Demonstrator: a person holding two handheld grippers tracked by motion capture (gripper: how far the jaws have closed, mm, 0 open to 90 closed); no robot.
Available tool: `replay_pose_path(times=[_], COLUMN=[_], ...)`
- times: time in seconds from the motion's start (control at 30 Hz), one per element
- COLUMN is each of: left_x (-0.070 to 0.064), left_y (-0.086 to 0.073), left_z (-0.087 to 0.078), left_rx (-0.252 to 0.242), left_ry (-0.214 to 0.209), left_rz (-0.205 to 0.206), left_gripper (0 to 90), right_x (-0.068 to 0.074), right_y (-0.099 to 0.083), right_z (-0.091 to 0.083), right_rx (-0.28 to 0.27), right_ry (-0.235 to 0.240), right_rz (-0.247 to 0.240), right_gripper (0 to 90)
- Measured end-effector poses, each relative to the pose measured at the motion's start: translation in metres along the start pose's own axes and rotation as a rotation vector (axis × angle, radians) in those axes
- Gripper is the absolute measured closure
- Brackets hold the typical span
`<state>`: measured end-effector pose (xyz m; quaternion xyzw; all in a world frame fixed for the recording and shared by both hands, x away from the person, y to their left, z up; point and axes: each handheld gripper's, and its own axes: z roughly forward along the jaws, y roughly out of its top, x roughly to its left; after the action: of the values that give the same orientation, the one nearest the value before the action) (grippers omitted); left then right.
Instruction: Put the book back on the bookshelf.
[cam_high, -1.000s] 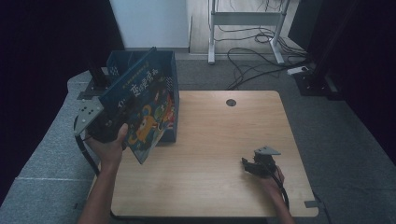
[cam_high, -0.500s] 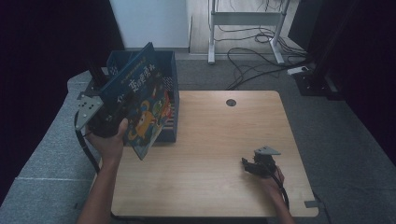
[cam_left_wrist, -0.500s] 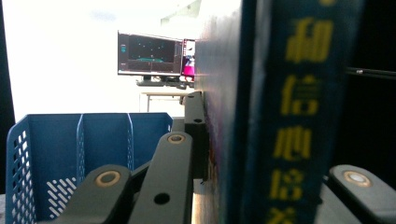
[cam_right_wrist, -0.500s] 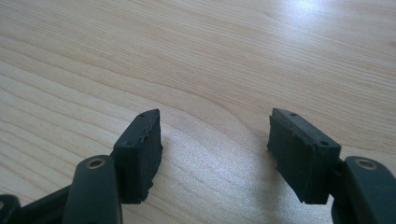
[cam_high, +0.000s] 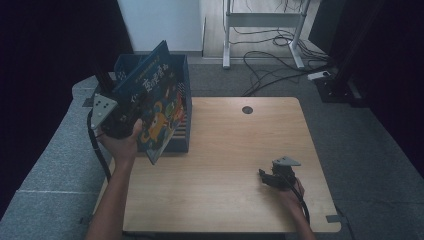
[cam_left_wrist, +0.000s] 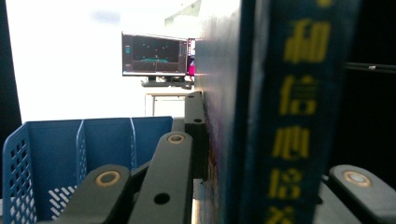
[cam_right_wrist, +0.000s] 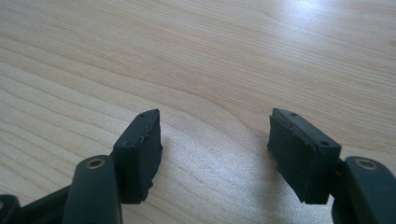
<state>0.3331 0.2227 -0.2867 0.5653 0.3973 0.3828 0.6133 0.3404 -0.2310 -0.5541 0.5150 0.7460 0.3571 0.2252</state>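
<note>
- Dark-blue illustrated picture book (cam_high: 159, 112): clamped in left gripper (cam_high: 121, 121); tilted, long axis rising away from the person, over the blue perforated plastic crate (cam_high: 181, 85)
- Right gripper (cam_right_wrist: 215, 140): fingers spread, empty; low over the light wooden table (cam_high: 230, 150)

A light wooden table (cam_high: 220, 150); a blue slotted bin (cam_high: 181, 90) stands on its left edge; a round grommet (cam_high: 247, 110) near the far edge.

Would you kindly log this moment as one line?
left gripper: shut on book over blue bin | right gripper: open, on table
</note>
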Motion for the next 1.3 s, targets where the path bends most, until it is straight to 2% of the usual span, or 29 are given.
replay_pose_path(times=[0.13, 0.33, 0.63, 1.0, 1.07, 1.17, 1.3], left_x=[-0.001, 0.000, 0.003, 0.010, 0.010, 0.009, 0.011], left_y=[0.000, 0.001, -0.003, -0.011, -0.013, -0.015, -0.017], left_z=[0.006, 0.014, 0.027, 0.046, 0.049, 0.056, 0.063], left_rx=[-0.009, -0.018, -0.003, 0.008, 0.006, 0.010, 0.017], left_ry=[0.018, 0.038, 0.086, 0.112, 0.136, 0.156, 0.157], left_rz=[-0.013, -0.012, -0.004, -0.017, -0.025, -0.009, -0.014], left_gripper=[82.5, 82.5, 82.5, 82.5, 82.5, 82.5, 82.5], right_x=[0.001, 0.001, 0.001, 0.002, 0.002, 0.002, 0.002], right_y=[0.000, 0.000, 0.000, 0.000, 0.000, 0.000, 0.000], right_z=[0.000, 0.000, 0.000, 0.000, 0.000, 0.000, 0.000], right_rx=[0.001, 0.001, 0.003, 0.004, 0.004, 0.004, 0.004], right_ry=[-0.003, -0.007, -0.009, -0.009, -0.009, -0.010, -0.010], right_rz=[-0.005, -0.009, -0.011, -0.011, -0.011, -0.011, -0.011], right_gripper=[33.9, 33.9, 33.8, 33.6, 33.6, 33.6, 33.6])
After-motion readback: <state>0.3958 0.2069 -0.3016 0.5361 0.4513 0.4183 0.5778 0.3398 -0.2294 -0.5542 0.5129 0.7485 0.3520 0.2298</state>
